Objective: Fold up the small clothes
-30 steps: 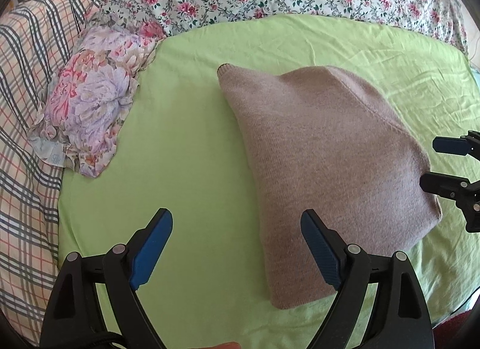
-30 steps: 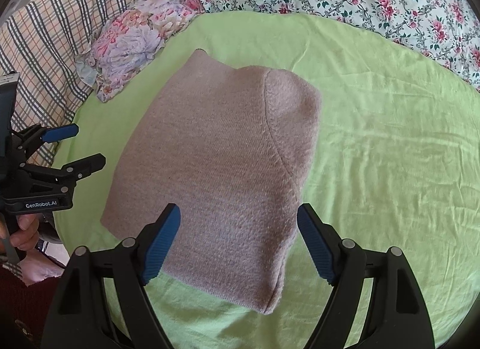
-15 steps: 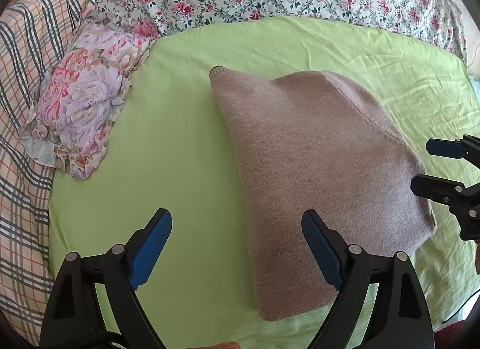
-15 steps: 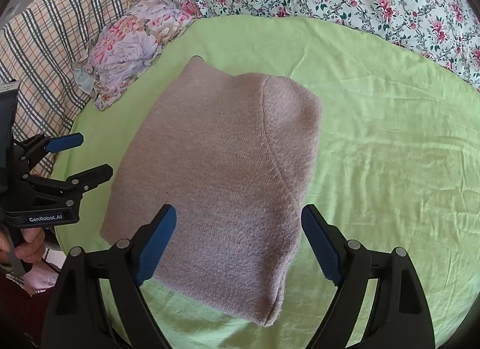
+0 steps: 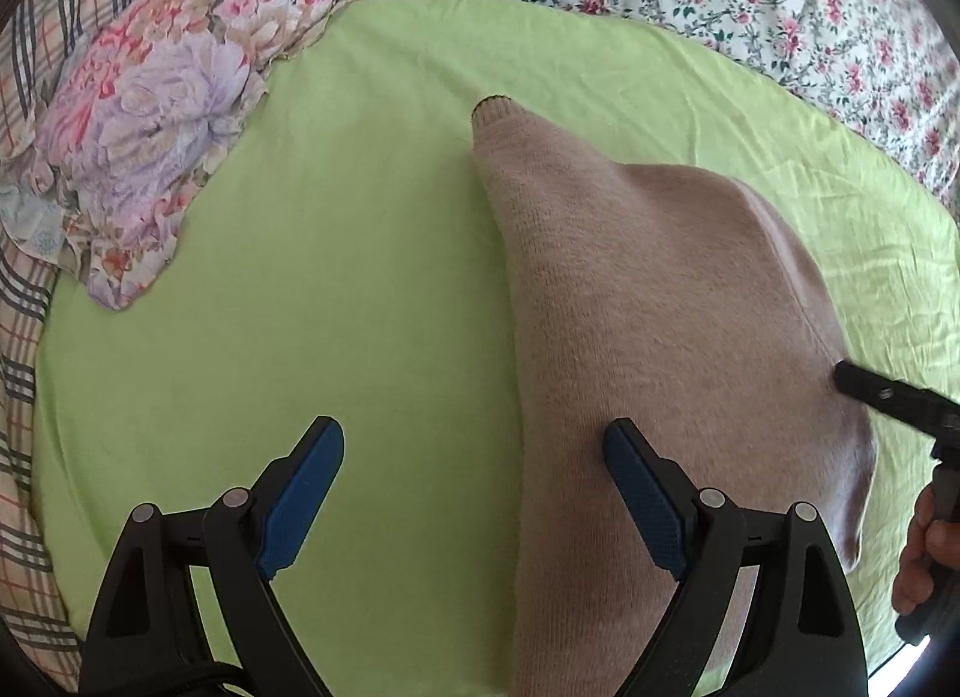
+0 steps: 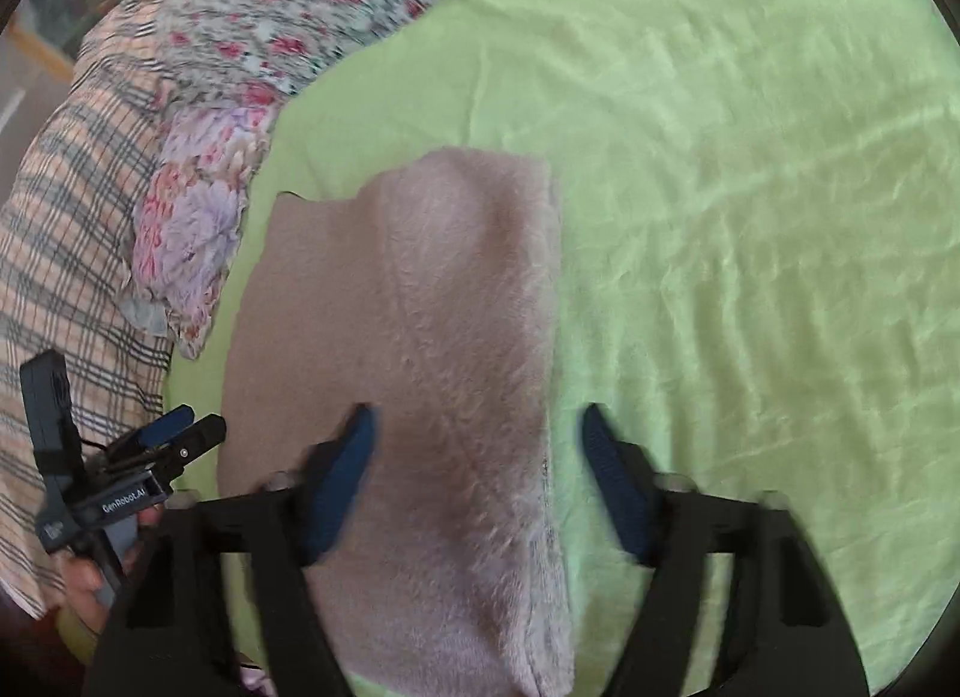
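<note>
Folded dusty-pink knitted garment [image 5: 660, 337] lies on a light-green bedsheet [image 5: 336, 301], bordered by floral and plaid bedding. Left gripper [image 5: 474, 478] fingers apart; right gripper [image 6: 477, 478] jaws closing around the garment's edge.

Both grippers have dropped closer over the sweater [image 5: 660, 337]. The right gripper [image 6: 477, 475] has rolled and now straddles the sweater's right edge, its jaws closing, while the left gripper [image 5: 474, 493] now straddles its left edge.
</note>
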`<state>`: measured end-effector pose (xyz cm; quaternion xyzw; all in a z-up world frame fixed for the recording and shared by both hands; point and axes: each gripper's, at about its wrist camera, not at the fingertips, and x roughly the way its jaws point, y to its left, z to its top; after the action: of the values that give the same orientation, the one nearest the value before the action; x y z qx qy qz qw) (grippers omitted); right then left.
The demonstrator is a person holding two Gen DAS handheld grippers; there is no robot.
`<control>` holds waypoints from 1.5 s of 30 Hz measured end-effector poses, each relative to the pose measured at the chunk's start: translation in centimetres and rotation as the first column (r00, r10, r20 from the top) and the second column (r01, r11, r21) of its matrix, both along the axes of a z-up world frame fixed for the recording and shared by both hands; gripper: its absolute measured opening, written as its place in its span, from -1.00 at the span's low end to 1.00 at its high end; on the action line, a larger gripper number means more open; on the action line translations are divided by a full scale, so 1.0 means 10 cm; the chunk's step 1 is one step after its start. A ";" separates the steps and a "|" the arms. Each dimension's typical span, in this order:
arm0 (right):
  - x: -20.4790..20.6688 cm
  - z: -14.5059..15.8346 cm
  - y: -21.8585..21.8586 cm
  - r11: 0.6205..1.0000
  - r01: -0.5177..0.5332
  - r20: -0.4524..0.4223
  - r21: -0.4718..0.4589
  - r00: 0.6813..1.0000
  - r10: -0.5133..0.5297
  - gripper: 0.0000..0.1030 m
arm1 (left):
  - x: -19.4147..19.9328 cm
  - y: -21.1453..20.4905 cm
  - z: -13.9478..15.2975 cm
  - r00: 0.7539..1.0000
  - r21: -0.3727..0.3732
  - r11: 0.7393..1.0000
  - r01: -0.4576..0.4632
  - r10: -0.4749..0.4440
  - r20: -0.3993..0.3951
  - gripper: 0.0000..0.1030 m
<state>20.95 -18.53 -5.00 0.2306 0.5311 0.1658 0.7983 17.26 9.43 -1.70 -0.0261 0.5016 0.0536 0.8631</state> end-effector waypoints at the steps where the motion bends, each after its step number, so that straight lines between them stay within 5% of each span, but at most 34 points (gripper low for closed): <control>1: 0.01 0.02 0.00 1.000 0.006 0.008 -0.006 1.000 -0.006 -0.65 | 0.03 0.00 -0.01 1.000 -0.003 1.000 0.002 -0.002 -0.007 0.74; 6: 0.07 0.01 0.09 0.994 -0.012 0.025 -0.108 1.000 0.014 -0.77 | 0.20 -0.06 -0.14 0.999 0.097 0.995 0.037 -0.034 -0.032 0.86; 10: 0.11 0.03 0.15 0.987 -0.022 0.040 -0.161 0.999 0.029 -0.75 | 0.26 -0.03 -0.20 0.999 0.099 0.994 0.037 -0.033 -0.034 0.97; 12: 0.10 0.08 0.11 0.986 -0.025 0.049 -0.163 0.998 0.033 -0.64 | 0.24 0.00 -0.15 0.999 0.092 0.995 0.037 -0.034 -0.032 0.97; 14: 0.05 0.15 0.05 0.985 -0.003 0.054 -0.174 0.998 0.012 -0.26 | 0.17 0.02 -0.10 0.999 0.096 0.995 0.039 -0.037 -0.023 0.96; 18: -0.12 0.33 0.00 0.981 0.004 0.109 -0.196 0.994 0.018 -0.17 | 0.03 -0.01 0.01 0.999 0.124 0.992 0.037 -0.036 -0.010 0.94; 23: -0.48 0.58 0.15 0.972 -0.061 0.208 -0.225 0.972 0.109 0.39 | -0.23 -0.06 0.11 0.999 0.189 0.981 0.039 -0.040 0.001 0.92; 32: -1.03 0.58 0.39 0.936 -0.196 0.222 -0.294 0.938 0.267 0.56 | -0.72 -0.13 0.10 0.998 0.211 0.975 0.068 -0.067 -0.010 0.92; 45: -1.32 0.58 0.45 0.920 -0.200 0.219 -0.338 0.934 0.283 0.59 | -1.07 -0.23 0.10 0.996 0.202 0.976 0.081 -0.086 0.015 0.92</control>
<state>7.70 -13.98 0.80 0.0105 0.4642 0.2077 0.8610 6.51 7.09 -0.65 0.0818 0.4842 0.0675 0.8685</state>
